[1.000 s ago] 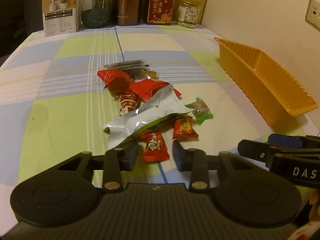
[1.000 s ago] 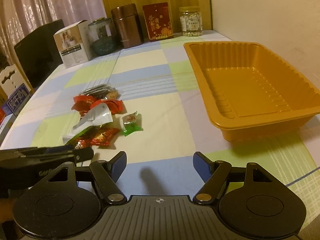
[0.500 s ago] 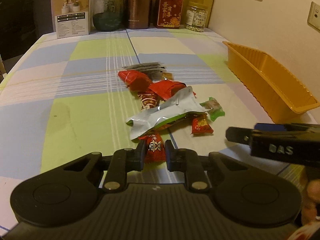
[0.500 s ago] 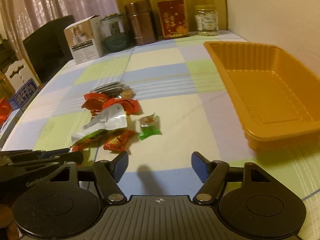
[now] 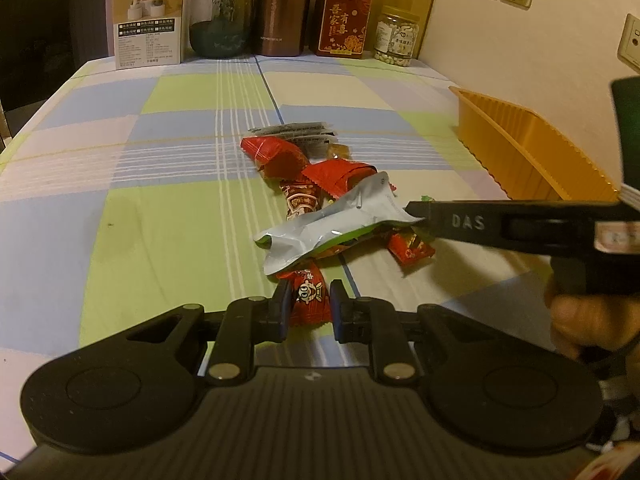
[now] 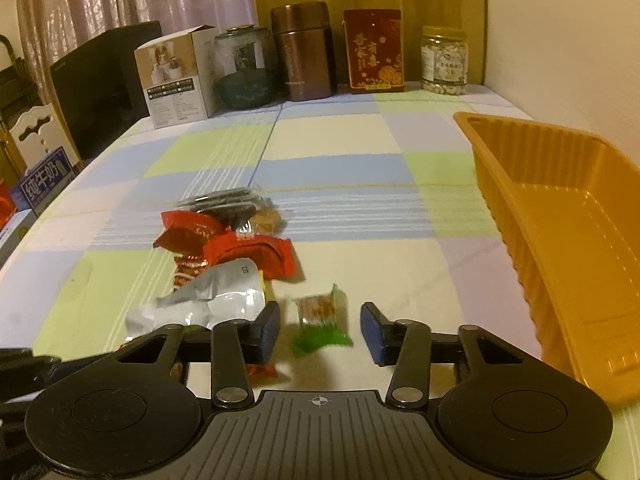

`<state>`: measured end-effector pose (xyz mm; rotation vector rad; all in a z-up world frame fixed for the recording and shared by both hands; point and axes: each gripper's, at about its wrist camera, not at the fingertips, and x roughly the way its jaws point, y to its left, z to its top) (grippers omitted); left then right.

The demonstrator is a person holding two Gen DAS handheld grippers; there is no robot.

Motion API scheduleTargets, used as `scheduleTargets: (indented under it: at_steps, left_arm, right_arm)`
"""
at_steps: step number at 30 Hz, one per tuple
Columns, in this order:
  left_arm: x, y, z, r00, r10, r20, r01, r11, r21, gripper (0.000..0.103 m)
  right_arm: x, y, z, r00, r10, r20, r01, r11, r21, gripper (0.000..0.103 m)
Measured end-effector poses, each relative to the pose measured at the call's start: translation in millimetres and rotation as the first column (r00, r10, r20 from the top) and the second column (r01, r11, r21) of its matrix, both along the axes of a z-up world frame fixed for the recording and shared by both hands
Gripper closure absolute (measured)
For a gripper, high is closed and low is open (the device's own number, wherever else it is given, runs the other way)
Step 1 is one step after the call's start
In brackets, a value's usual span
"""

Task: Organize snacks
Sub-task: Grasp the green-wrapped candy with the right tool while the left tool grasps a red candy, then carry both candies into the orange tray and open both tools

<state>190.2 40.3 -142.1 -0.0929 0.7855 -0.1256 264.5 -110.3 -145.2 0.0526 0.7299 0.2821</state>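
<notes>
A pile of snack packets lies mid-table on the checked cloth: a silver pouch (image 5: 336, 224) (image 6: 216, 300), red packets (image 5: 280, 152) (image 6: 252, 256) and dark sachets (image 5: 300, 132). My left gripper (image 5: 311, 314) is shut on a small red candy packet (image 5: 310, 300) at the pile's near end. My right gripper (image 6: 320, 330) is low over the table with its jaws closing. A green-wrapped candy (image 6: 320, 318) lies between its fingers, with gaps on both sides. From the left wrist view the right gripper (image 5: 424, 216) reaches in from the right, and the green candy is hidden. The orange tray (image 6: 560, 240) (image 5: 520, 148) stands empty at the right.
Along the table's back edge stand a white box (image 5: 148, 20), a glass jar (image 5: 220, 20), a brown canister (image 5: 282, 16), a red box (image 5: 344, 20) and a jar of nuts (image 5: 396, 36). The wall runs close behind the tray. A dark chair back (image 6: 104, 80) is off the left side.
The left jaws closed onto the small red candy packet. The right gripper moved left from the tray toward the pile, and its jaws narrowed around the green candy.
</notes>
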Motion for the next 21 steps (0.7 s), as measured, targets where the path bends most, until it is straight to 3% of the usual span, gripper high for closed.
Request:
scheduleTargets:
  at_steps: [3, 6, 21]
  left_arm:
    - [0, 0, 0, 1.000, -0.003, -0.001, 0.003, 1.000, 0.000, 0.085]
    - [0, 0, 0, 1.000, -0.002, -0.002, 0.002, 1.000, 0.002, 0.085]
    - [-26, -5, 22, 1.000, 0.001, 0.028, -0.002, 0.999, 0.035, 0.085]
  right_arm:
    - [2, 1, -2, 1.000, -0.004, -0.010, 0.004, 1.000, -0.006, 0.077]
    - [-2, 0, 0, 1.000, -0.010, 0.003, 0.010, 1.000, -0.015, 0.080]
    - [-50, -9, 17, 1.000, -0.018, 0.022, 0.018, 1.000, -0.016, 0.083]
